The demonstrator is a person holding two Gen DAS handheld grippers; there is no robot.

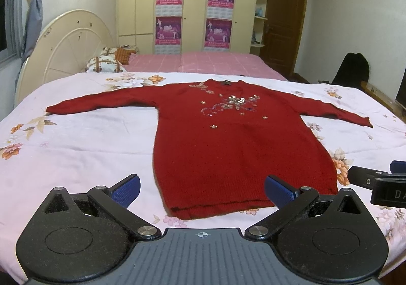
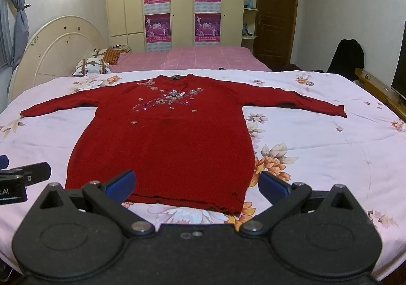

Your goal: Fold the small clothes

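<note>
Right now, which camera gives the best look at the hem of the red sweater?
The right wrist view: the red sweater shows its whole hem between the open right gripper. In the left wrist view the hem is partly hidden at its right end behind a finger of the open left gripper.

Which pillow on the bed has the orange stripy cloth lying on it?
The far pillow, the one up against the round cream headboard. Orange striped cloth drapes over it; the near pillow shows only its white-and-brown pattern.

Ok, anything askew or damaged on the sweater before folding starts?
Nothing stands out. The red sweater lies flat on the floral quilt, sleeves spread; both grippers hover open near its hem.
</note>
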